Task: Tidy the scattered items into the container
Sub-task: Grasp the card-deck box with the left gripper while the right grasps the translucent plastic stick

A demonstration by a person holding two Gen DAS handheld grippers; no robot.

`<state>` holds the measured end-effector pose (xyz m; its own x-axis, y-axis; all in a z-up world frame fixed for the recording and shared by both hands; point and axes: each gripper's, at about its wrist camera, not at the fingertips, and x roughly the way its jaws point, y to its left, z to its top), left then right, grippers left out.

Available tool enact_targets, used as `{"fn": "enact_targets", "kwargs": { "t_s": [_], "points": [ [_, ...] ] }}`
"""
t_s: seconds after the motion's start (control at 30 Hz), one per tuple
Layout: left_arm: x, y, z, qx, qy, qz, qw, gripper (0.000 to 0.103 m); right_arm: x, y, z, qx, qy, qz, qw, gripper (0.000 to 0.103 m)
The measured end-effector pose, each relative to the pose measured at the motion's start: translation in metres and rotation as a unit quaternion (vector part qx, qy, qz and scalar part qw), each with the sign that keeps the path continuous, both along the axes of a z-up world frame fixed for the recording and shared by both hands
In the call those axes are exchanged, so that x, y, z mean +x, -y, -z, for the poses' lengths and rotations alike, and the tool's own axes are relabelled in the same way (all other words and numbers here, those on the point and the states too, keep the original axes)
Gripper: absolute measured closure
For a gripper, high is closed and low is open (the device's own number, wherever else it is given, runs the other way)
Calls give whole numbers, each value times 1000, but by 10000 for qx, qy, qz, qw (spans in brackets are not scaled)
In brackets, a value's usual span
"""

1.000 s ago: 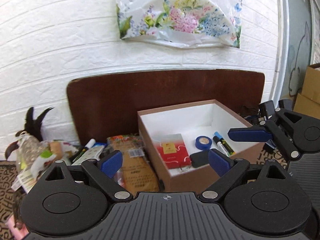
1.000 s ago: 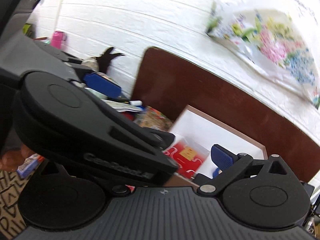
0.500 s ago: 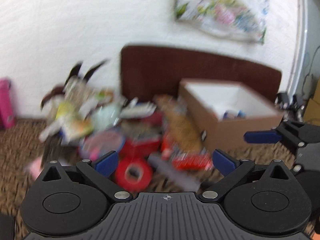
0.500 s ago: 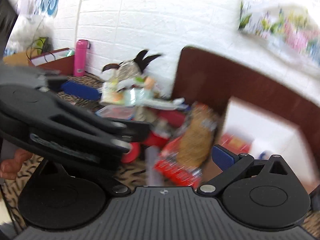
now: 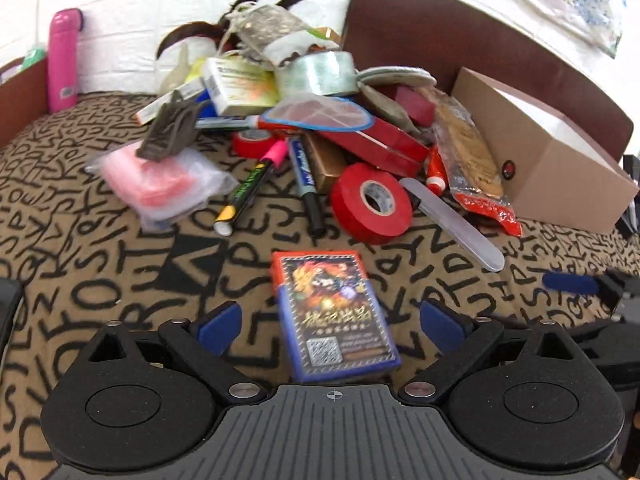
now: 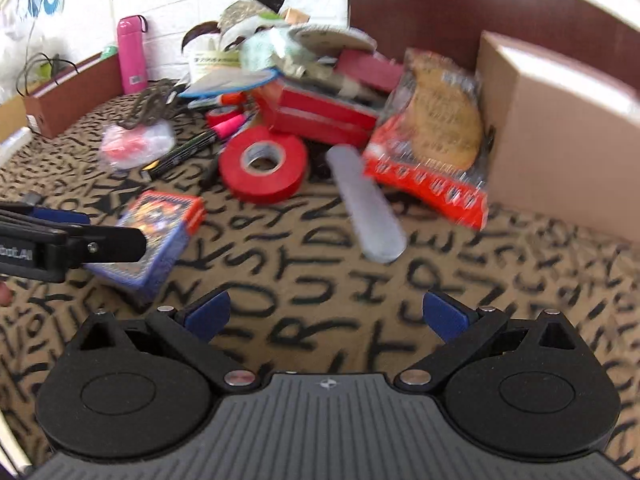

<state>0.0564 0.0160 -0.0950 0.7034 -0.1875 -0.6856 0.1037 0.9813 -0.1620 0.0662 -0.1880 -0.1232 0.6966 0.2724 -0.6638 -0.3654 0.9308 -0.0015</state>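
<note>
Blue-edged card box [image 5: 334, 316] between the parted left claw [image 5: 330, 322] (carpet [image 5: 120, 280] all round).

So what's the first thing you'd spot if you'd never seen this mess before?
Probably the red tape roll, lying flat at the front of the heaped pile. Next, the colourful card box alone on the letter-patterned cloth, right between the open left gripper fingers. The brown cardboard box sits right of the pile.
</note>
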Motion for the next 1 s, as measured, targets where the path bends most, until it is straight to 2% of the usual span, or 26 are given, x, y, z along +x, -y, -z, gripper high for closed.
{"fn": "enact_targets", "kwargs": {
  "t_s": [0.07, 0.23, 0.4, 0.53, 0.6, 0.67, 0.7, 0.8, 0.97, 1.0],
  "points": [
    [5, 6, 5, 52, -71, 30, 10000, 4, 5, 1, -2, -113, 124, 30, 9999, 5],
    [12, 12, 18, 136, -197, 65, 9997, 4, 24, 4, 3, -228, 131, 52, 9996, 26],
    [20, 12, 21, 225, -153, 53, 9996, 7, 46, 5, 11, -173, 103, 116, 9997, 34],
    [22, 15, 23, 437, -87, 33, 9990, 13, 60, 6, 12, -33, 98, 191, 9998, 55],
    [21, 15, 22, 599, -53, -8, 9982, 25, 62, 4, 11, -26, 105, 160, 9998, 67],
    [20, 13, 20, 674, -53, -30, 9977, 36, 59, 1, 11, -58, 97, 105, 9999, 70],
    [18, 11, 19, 655, -75, 8, 9978, 37, 56, 0, 11, -103, 104, 64, 9999, 71],
    [10, 7, 18, 646, -120, 113, 9978, 38, 38, -5, 10, -272, 136, 63, 9995, 72],
    [-13, 2, 15, 611, -195, 426, 9970, 37, -7, -6, 6, -217, -57, 97, 9997, 72],
    [-16, 1, 15, 576, -216, 440, 9971, 29, -17, -6, 5, -195, -87, 106, 9997, 72]
  ]
}}
